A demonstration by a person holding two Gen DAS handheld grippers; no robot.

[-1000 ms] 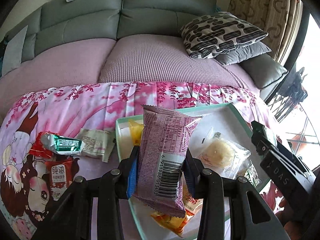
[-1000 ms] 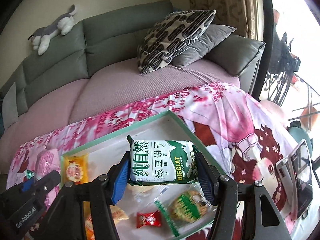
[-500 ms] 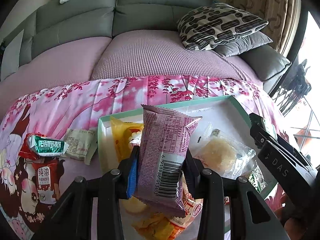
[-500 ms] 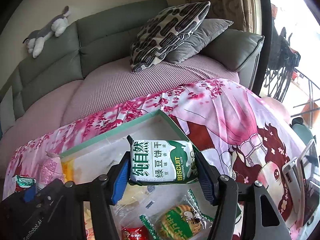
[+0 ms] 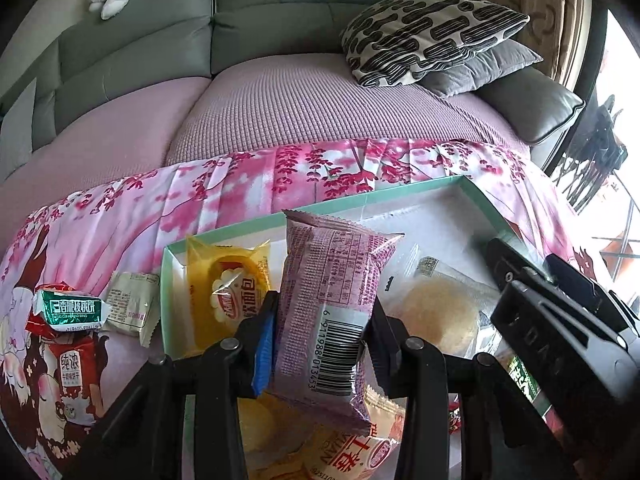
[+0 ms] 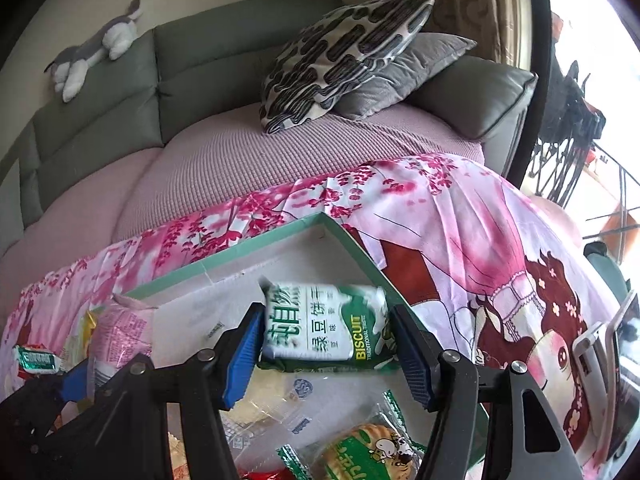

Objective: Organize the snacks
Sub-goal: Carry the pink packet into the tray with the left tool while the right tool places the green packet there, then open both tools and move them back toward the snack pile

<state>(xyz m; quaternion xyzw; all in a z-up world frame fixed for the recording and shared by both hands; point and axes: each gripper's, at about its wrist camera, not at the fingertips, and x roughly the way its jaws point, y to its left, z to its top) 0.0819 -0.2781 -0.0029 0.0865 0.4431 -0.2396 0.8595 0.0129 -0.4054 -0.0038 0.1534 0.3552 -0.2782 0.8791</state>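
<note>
My left gripper (image 5: 322, 312) is shut on a pink-purple snack packet (image 5: 328, 280) with a barcode and holds it upright over the left half of the mint-rimmed white tray (image 5: 224, 232). In the right wrist view, my right gripper (image 6: 326, 328) hangs over the tray's far right corner (image 6: 240, 256) and its jaws are opening. The green-and-white biscuit packet (image 6: 324, 324) between them is blurred and tilted, with a small gap at each blue pad. Below lie a yellow packet (image 5: 228, 292), a clear-wrapped pastry (image 5: 436, 312) and a green cookie pack (image 6: 368, 452).
Left of the tray on the pink floral cloth lie a green packet (image 5: 70, 308), a beige sachet (image 5: 132, 304) and a red packet (image 5: 72, 372). A device on a stand (image 6: 604, 360) sits at the right. Behind is a sofa with pillows (image 5: 432, 32).
Both grippers have sunk closer to the tray. The right jaws have widened a little, and the biscuit packet, sharp and level before, is now blurred and tilted between them.
</note>
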